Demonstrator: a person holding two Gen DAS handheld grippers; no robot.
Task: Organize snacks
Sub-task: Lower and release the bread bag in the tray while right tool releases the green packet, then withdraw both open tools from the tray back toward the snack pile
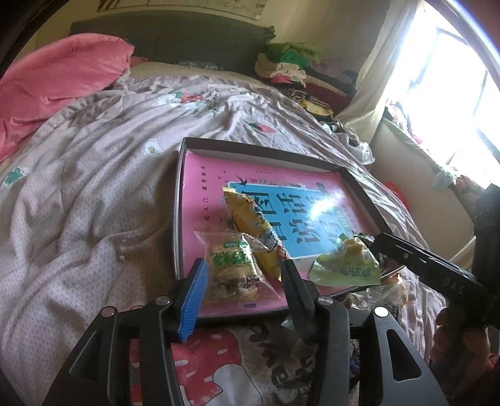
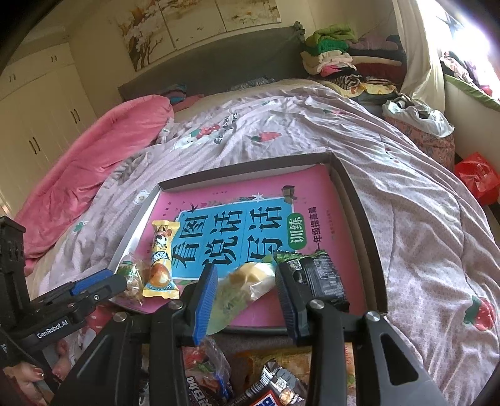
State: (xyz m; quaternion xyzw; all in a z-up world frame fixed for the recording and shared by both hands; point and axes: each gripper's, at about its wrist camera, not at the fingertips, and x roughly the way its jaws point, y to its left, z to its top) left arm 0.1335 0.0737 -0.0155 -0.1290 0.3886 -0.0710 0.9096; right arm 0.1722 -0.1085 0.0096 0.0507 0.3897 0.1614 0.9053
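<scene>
Glossy pink book cover in a matt cardboard tray, crinkly clear plastic snack wrappers, soft cloth quilt.

A wide bed fills the room, covered by a pale lilac quilt printed with strawberries and small cartoon figures, with a pink blanket bunched along one side. Behind it stands a dark grey padded headboard, and above that hangs a painted panel of blossoming branches on a cream wall. Cream wardrobe doors with dark handles line one side. Folded clothes are piled in the far corner. Strong daylight floods through a window beside a pale curtain.
</scene>
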